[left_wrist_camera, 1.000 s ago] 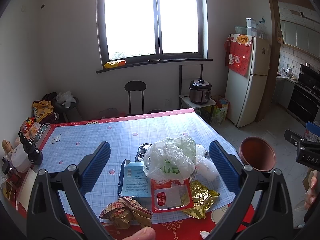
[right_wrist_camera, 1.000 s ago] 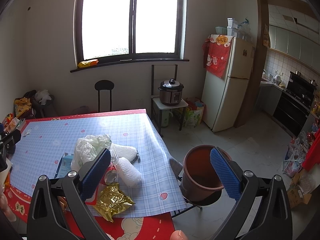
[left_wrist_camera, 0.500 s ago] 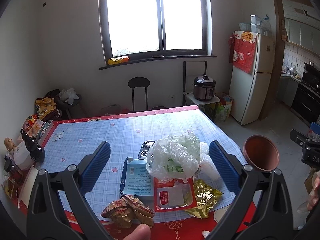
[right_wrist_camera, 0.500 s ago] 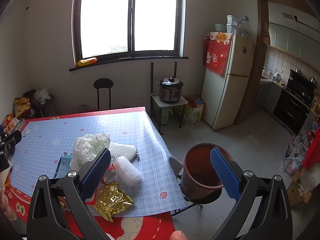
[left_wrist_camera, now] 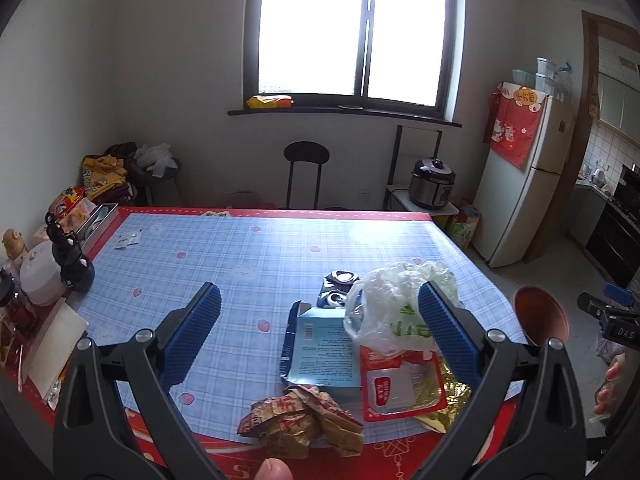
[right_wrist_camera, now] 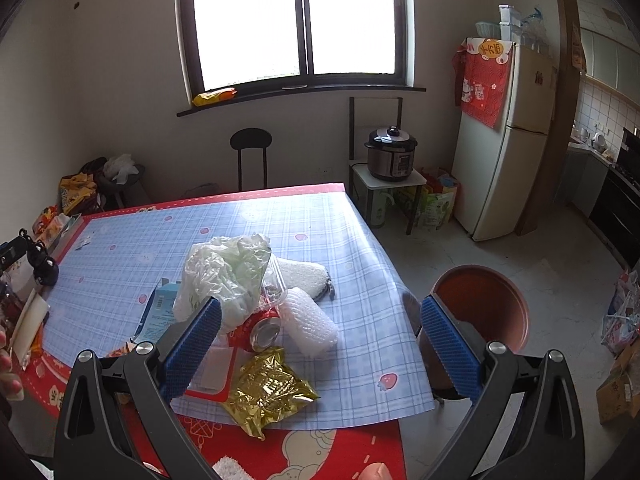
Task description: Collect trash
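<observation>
Both grippers hang wide open and empty. The left gripper [left_wrist_camera: 318,336] has swung leftward, so the trash pile now sits lower right in its view; nothing collected yet. From the right gripper [right_wrist_camera: 320,340], gold wrapper [right_wrist_camera: 268,394] lies nearest on the bench [right_wrist_camera: 360,248], plastic bag [right_wrist_camera: 228,276] covering the can [right_wrist_camera: 260,332]; bin [right_wrist_camera: 484,304] right.

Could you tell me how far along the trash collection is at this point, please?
Nothing looks collected yet: what shows of the brown bin's inside is bare. Nothing is in hand; the left gripper and right gripper are both open. Left on the table: plastic bag, gold wrapper, red can, crumpled wrapper.
</observation>
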Available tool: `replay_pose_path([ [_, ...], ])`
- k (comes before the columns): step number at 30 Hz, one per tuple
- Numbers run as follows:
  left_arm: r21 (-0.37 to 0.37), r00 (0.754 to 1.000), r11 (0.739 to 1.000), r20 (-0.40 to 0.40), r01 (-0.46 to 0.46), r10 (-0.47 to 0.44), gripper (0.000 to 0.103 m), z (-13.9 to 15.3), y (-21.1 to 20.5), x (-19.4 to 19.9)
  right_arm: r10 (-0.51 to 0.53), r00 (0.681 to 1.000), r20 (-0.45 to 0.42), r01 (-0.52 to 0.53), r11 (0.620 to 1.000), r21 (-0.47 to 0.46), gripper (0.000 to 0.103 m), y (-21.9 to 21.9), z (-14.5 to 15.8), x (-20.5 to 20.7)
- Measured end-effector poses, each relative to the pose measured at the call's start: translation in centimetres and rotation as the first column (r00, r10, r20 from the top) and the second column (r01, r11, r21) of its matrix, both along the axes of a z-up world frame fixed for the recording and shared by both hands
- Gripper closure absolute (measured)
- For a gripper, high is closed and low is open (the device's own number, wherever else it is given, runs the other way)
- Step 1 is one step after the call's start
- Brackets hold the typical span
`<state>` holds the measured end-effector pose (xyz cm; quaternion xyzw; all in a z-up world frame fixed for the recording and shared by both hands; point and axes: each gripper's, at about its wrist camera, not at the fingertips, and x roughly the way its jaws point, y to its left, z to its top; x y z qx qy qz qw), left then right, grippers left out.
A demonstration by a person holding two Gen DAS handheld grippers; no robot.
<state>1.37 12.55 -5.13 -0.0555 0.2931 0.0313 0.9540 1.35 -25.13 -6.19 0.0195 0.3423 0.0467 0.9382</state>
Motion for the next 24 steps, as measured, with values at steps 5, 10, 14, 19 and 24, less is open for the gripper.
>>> replay_pose_path([
  [5,-0.086,0.989,0.995,-0.138,-0.059,0.047,0.006,-4.5,6.2,-0.7,0.05,0.997,-0.057,-0.051,0.999,-0.014,0.005,3.1,-2.3,1.5],
  [10,-0.087,0.968,0.996,-0.249,0.004,-0.026,0.006,-10.5,8.6,-1.3,0.071,0.988,-0.139,-0.073,0.997,-0.012,0.005,5.6,-4.4,2.9],
  [14,-0.107,0.917,0.991,-0.383,0.081,-0.117,0.006,-15.4,8.3,-1.0,0.06,0.981,-0.185,-0.059,0.998,0.011,0.005,6.8,-5.4,3.9],
  [19,-0.19,0.858,0.979,-0.487,0.08,-0.164,0.006,-20.7,8.0,0.7,0.071,0.976,-0.208,-0.068,0.997,0.02,0.005,8.6,-6.0,4.3],
  [24,-0.222,0.823,0.973,-0.538,0.07,-0.182,0.006,-23.9,8.2,2.5,0.061,0.974,-0.219,-0.063,0.998,0.001,0.005,9.6,-6.2,4.4],
])
